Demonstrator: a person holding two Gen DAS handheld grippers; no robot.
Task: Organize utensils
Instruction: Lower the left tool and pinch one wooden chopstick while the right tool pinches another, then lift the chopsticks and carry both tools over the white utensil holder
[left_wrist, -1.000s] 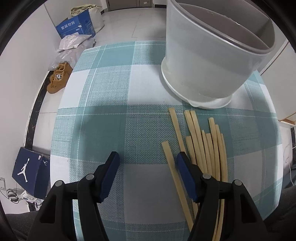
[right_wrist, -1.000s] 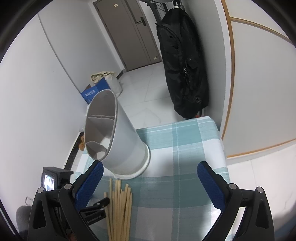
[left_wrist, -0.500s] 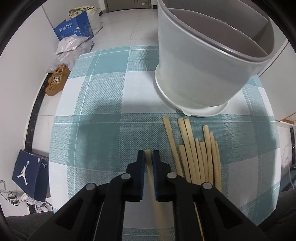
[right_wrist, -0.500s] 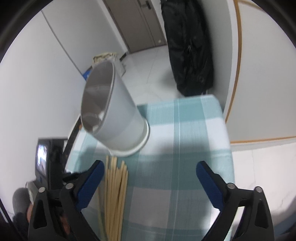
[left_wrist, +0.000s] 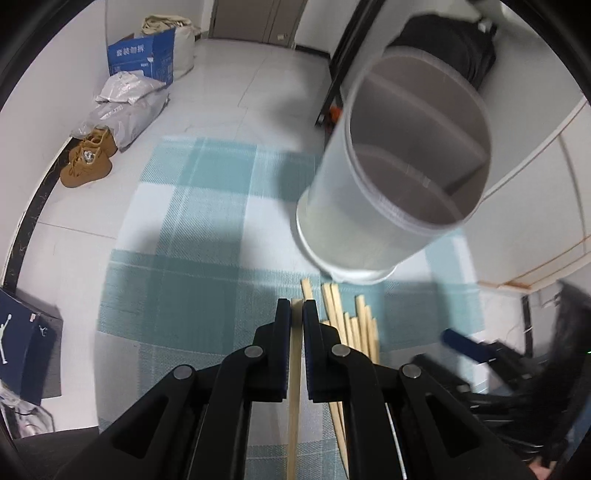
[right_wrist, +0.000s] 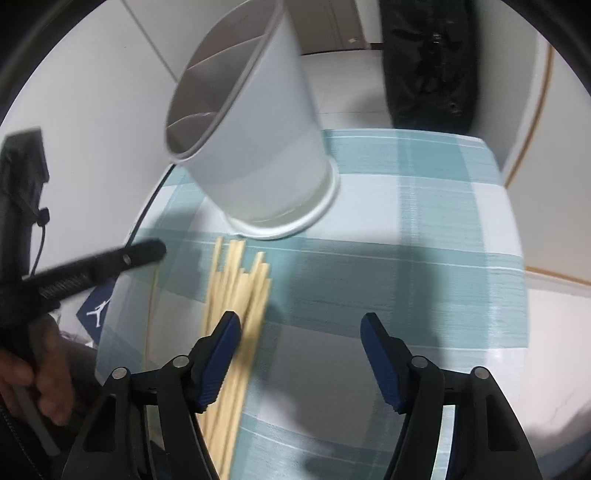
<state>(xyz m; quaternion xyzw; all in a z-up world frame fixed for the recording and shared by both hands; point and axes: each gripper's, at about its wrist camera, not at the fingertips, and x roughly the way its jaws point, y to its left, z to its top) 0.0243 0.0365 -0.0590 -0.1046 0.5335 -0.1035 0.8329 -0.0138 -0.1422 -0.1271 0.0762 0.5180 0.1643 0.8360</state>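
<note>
Left gripper (left_wrist: 296, 317) is clamped on one wooden chopstick (left_wrist: 293, 391). Right gripper (right_wrist: 300, 334), jaws closing, grips nothing (bare checked tablecloth (right_wrist: 424, 280) between them). Remaining chopsticks (right_wrist: 240, 284) lie near the divided white utensil holder (right_wrist: 258, 147).

A teal-and-white checked tablecloth (left_wrist: 192, 258) is showing beneath pale tan chopsticks (right_wrist: 236, 295) and a translucent grey-white holder (right_wrist: 258, 147).

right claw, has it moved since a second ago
Yes. The right claw has dropped toward the table and swung left: its left pad now sits over the chopsticks, and the white utensil holder looms closer. Its jaws are closing, gripping nothing.
</note>
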